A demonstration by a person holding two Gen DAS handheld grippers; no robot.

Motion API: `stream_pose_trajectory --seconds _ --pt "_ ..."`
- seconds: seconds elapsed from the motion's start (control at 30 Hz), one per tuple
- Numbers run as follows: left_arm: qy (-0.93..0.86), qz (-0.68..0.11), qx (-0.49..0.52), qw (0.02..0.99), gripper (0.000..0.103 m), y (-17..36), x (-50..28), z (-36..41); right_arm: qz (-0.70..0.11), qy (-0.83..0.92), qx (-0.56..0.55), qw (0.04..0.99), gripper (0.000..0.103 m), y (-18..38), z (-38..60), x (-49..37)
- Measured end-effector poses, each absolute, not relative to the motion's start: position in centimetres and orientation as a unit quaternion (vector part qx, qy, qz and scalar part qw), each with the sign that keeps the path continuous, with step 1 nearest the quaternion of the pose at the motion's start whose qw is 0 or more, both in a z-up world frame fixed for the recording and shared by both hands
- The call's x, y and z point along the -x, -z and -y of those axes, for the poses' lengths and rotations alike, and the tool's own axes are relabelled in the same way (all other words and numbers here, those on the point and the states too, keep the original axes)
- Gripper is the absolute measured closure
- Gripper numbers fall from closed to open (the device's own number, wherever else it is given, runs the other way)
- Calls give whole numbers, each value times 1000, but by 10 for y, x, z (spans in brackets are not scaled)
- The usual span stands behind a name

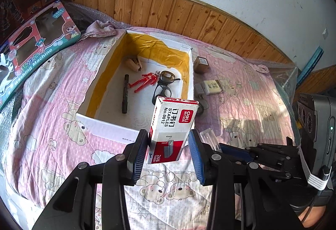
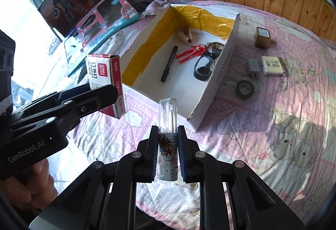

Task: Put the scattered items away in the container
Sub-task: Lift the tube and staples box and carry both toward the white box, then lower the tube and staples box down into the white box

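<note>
**Two light loads held near the box**

The left hand-held gripper (image 1: 168,146) pinches a red-and-white cardboard staple box (image 1: 173,127) by its lower end, above the bed just short of the white cardboard container (image 1: 105,122). It is stiff and dense, and might pivot.

The right hand-held gripper (image 2: 168,154) clamps a clear-capped plastic tube (image 2: 168,137) at mid-body; it looks smooth and slippery.

Glasses (image 1: 164,87) in box (image 1: 109,124), right of pen (image 1: 125,93)
</note>
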State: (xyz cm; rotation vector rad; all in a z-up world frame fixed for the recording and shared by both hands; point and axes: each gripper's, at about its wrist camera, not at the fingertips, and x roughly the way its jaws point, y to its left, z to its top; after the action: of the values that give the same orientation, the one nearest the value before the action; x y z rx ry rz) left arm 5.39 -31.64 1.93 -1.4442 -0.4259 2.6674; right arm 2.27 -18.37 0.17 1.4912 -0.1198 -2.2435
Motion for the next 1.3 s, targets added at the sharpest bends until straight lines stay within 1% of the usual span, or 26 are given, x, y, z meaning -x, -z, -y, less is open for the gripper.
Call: stream_pose_trajectory --seconds 0.23,0.6,0.93,1.3 --pt "-869 155 469 27 62 -20 -53 333 40 815 -528 235 85 -15 197 -18" --pt "-872 159 462 19 62 -23 -44 345 27 818 -519 245 85 -25 211 -4" --pt "-869 167 466 21 62 -19 -29 354 31 818 -521 243 85 -24 214 16" --pt "-853 208 478 16 62 -8 2 375 42 814 -530 234 85 -16 209 47"
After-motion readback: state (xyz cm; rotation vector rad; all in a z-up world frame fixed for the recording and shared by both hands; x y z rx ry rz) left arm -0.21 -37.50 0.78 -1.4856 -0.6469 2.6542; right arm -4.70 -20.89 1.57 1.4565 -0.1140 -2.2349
